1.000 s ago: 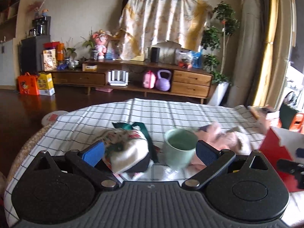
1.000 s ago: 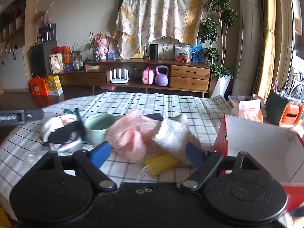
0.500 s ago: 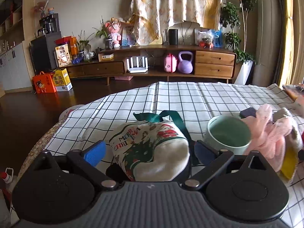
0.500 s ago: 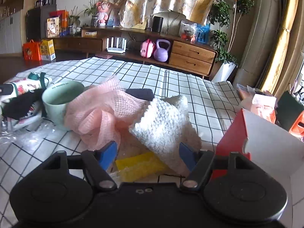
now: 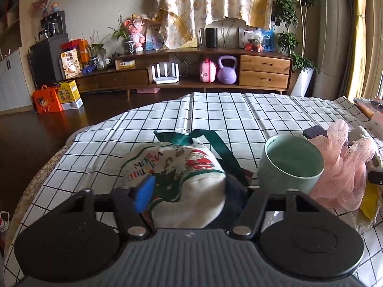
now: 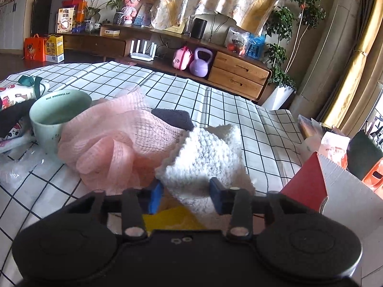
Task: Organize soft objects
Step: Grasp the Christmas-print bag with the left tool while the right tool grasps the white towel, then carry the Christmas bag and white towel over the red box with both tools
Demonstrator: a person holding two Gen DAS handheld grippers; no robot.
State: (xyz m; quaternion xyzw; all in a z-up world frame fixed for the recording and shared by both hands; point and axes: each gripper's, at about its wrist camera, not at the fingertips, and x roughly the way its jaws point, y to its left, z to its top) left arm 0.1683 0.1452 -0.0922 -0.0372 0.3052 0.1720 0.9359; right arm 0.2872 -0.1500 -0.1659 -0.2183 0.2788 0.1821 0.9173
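Note:
My left gripper (image 5: pixel 191 191) is shut on a white Christmas pouch (image 5: pixel 182 174) with a green ribbon, which rests on the checked tablecloth (image 5: pixel 239 110). My right gripper (image 6: pixel 185 192) is shut on a white knitted cloth (image 6: pixel 205 155). A pink mesh sponge (image 6: pixel 115 138) lies against the cloth's left side and also shows in the left wrist view (image 5: pixel 344 167). A dark grey cloth (image 6: pixel 173 117) lies behind them. A yellow item (image 6: pixel 172 220) lies under the right gripper.
A mint green mug (image 5: pixel 290 162) stands between the pouch and the pink sponge, also in the right wrist view (image 6: pixel 56 117). An open red-and-white cardboard box (image 6: pixel 335 191) stands at the right. Clear plastic wrap (image 6: pixel 16 169) lies near the mug.
Both grippers moved forward and closed: the left on the Christmas pouch, the right on the white knitted cloth.

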